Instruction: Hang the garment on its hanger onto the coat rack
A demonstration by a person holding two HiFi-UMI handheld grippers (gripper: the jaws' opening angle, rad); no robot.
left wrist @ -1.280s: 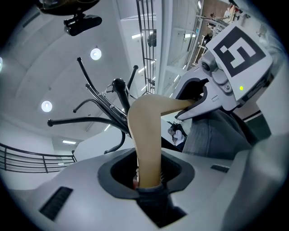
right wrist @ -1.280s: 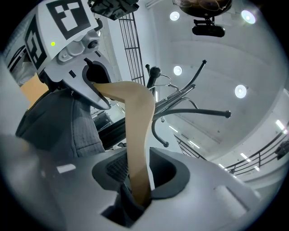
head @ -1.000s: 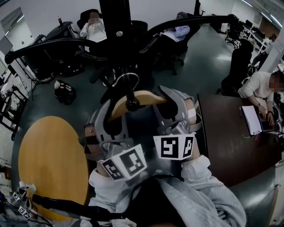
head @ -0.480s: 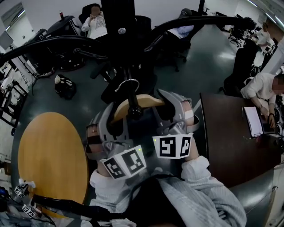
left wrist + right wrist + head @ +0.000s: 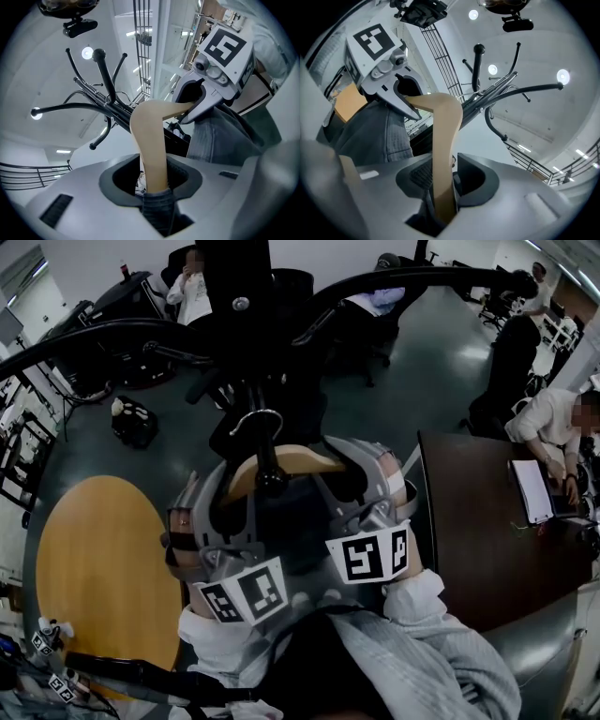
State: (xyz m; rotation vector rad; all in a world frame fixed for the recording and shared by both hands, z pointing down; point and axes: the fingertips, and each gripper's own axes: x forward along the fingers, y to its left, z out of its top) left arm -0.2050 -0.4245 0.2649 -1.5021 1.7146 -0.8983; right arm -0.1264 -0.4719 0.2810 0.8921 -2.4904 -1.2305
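A pale wooden hanger (image 5: 281,463) with a metal hook (image 5: 261,420) carries a dark grey garment (image 5: 281,521) and sits just below the black coat rack (image 5: 234,306). One ball-tipped rack peg (image 5: 269,479) crosses in front of the hanger's middle. My left gripper (image 5: 223,486) is shut on the hanger's left shoulder, my right gripper (image 5: 361,457) on its right shoulder. In the left gripper view the wooden arm (image 5: 151,145) and cloth (image 5: 157,208) run between the jaws, with the rack (image 5: 104,89) beyond. The right gripper view shows the other arm (image 5: 443,150) clamped, below the rack (image 5: 501,96).
A round wooden table (image 5: 98,577) lies at lower left and a dark desk (image 5: 487,549) at right, where a person (image 5: 548,423) sits. Other people sit in chairs behind the rack. A black bag (image 5: 131,423) rests on the floor to the left.
Both grippers and the hanger have drifted slightly left under the rack. The rack peg now crosses lower over the hanger. Both grips are unchanged.
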